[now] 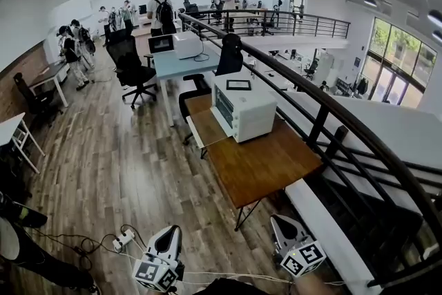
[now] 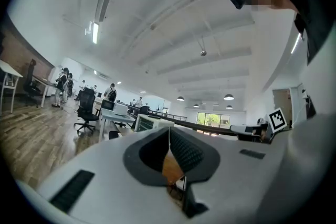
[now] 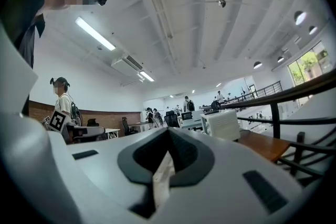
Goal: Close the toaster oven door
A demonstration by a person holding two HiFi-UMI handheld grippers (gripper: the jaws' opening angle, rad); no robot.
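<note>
Well short of the white toaster oven (image 1: 243, 107) on the wooden table (image 1: 269, 169), the left gripper (image 1: 168, 235) and right gripper (image 1: 282, 224) hover level, jaws closed on nothing.

Toaster oven (image 1: 243, 107) on table (image 1: 266, 166), railing (image 1: 324, 110) right.

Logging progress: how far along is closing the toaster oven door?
Nothing looks done yet. The toaster oven stands on the wooden table, far ahead; whether its door is open is unclear from here. Left gripper and right gripper are shut, empty, away from it. Left: approach and, if open, push the door shut.
</note>
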